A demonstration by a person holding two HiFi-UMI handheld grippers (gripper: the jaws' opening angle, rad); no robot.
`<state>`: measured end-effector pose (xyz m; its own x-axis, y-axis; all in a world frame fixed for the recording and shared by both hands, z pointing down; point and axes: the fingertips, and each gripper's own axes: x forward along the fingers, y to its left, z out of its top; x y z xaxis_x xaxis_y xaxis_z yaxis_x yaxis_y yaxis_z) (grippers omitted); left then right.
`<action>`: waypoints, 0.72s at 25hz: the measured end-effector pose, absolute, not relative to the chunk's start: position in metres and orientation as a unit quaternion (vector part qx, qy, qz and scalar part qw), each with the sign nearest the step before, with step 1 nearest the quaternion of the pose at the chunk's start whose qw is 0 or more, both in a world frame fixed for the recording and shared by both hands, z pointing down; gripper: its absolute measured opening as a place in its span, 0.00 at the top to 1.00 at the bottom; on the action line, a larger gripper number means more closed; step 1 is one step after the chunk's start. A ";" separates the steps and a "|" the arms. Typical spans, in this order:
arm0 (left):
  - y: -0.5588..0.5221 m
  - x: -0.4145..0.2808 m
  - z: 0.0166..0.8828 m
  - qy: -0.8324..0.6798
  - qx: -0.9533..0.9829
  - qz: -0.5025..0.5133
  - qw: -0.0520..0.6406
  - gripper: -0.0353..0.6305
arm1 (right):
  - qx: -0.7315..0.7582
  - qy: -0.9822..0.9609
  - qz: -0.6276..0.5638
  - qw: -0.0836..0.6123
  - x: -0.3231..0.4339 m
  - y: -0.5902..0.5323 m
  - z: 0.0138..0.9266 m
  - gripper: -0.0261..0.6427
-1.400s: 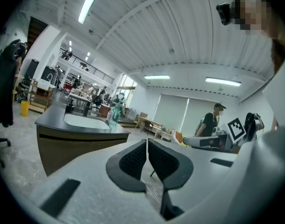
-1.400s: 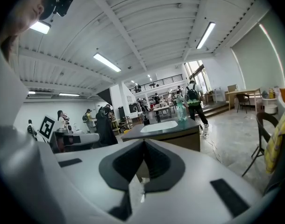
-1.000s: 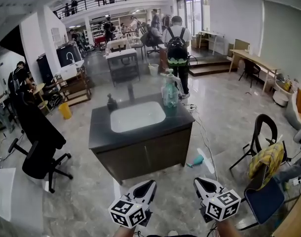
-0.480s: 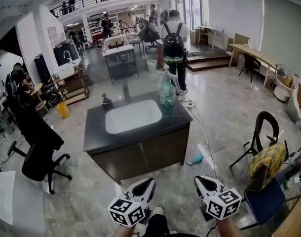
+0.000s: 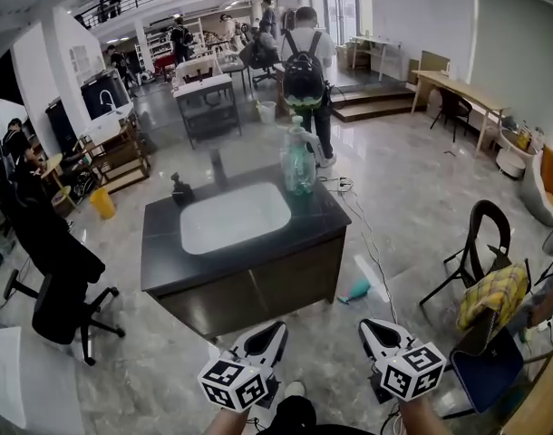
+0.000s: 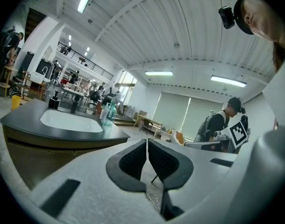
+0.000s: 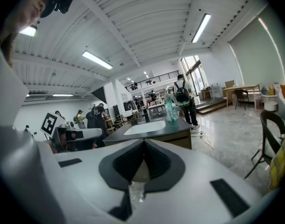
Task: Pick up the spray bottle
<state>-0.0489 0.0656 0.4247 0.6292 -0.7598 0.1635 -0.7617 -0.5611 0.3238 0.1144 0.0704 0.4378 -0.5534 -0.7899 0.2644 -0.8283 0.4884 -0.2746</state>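
Note:
The spray bottle (image 5: 299, 161), translucent green with a white trigger head, stands upright at the far right corner of a dark sink counter (image 5: 159, 265). It also shows small and distant as the bottle (image 6: 108, 113) in the left gripper view and the bottle (image 7: 170, 109) in the right gripper view. My left gripper (image 5: 276, 334) and right gripper (image 5: 366, 329) hover side by side at the bottom of the head view, well short of the counter. Both are shut and hold nothing, as the left gripper (image 6: 147, 146) and right gripper (image 7: 143, 145) show up close.
A white basin (image 5: 234, 217), a dark faucet (image 5: 218, 165) and a dark dispenser (image 5: 180, 189) sit on the counter. A person with a backpack (image 5: 304, 75) stands behind it. A black office chair (image 5: 54, 288) is left, a chair with yellow cloth (image 5: 488, 290) right, a teal object (image 5: 358, 290) on the floor.
The counter and bottle have drawn nearer and slid left in the head view as I walk forward. Both grippers stay shut and side by side.

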 end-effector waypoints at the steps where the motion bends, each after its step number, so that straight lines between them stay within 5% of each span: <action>1: 0.059 -0.050 0.426 -0.429 0.884 0.004 0.185 0.92 | 0.471 -0.860 0.190 0.052 0.114 0.063 0.439 0.95; 18: -0.058 -0.085 0.442 -0.415 0.886 0.022 0.206 0.92 | 0.473 -0.854 0.208 0.056 0.071 -0.054 0.450 0.95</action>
<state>-0.0850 -0.0581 0.4420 0.6542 -0.7265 0.2103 -0.7448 -0.5705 0.3462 0.0708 -0.0538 0.4501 -0.5453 -0.7853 0.2933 -0.8322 0.4653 -0.3015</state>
